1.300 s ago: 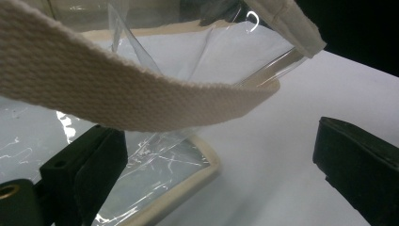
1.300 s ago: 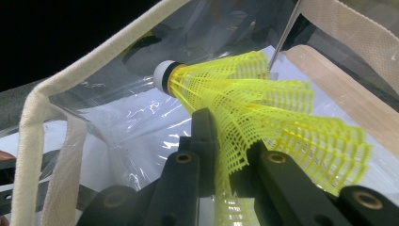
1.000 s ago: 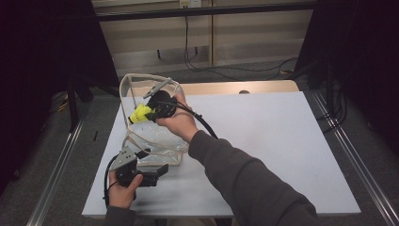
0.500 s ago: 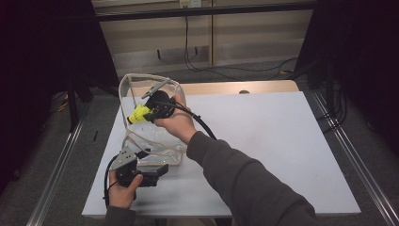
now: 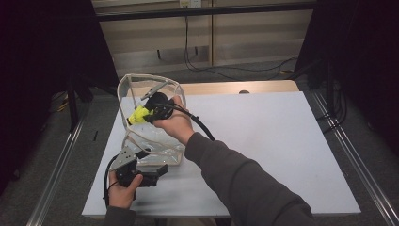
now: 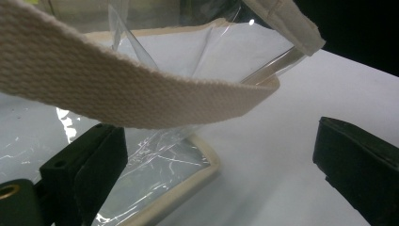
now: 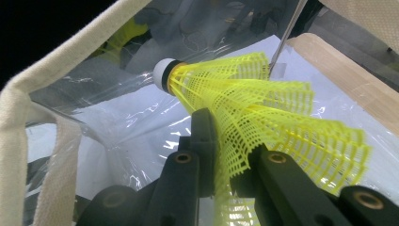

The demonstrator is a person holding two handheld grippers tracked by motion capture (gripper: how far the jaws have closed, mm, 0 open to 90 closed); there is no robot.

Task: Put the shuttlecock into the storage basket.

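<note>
A yellow mesh-skirted shuttlecock (image 7: pixel 244 103) is pinched by its skirt between the nearly closed jaws of the right gripper (image 5: pixel 151 109), with its white cork tip pointing toward 10 o'clock in the right gripper view. In the high view the shuttlecock (image 5: pixel 138 115) is seen at the mouth of a clear plastic tote bag (image 5: pixel 155 143), which stands on the white table (image 5: pixel 282 150) toward its 9 o'clock side, and the right gripper is held at the bag's open top by the person's right hand (image 5: pixel 176 123).

The left gripper (image 5: pixel 141 172) is held low at the table's 7 o'clock corner, just beside the bottom edge of the bag. Its jaws are seen standing wide apart in the left gripper view, and nothing is pressed between them. Across that view a cream woven strap (image 6: pixel 141 94) of the bag hangs above the jaws, and the bag's cream-trimmed base corner (image 6: pixel 188 174) lies on the table between them, closer to the left jaw.
</note>
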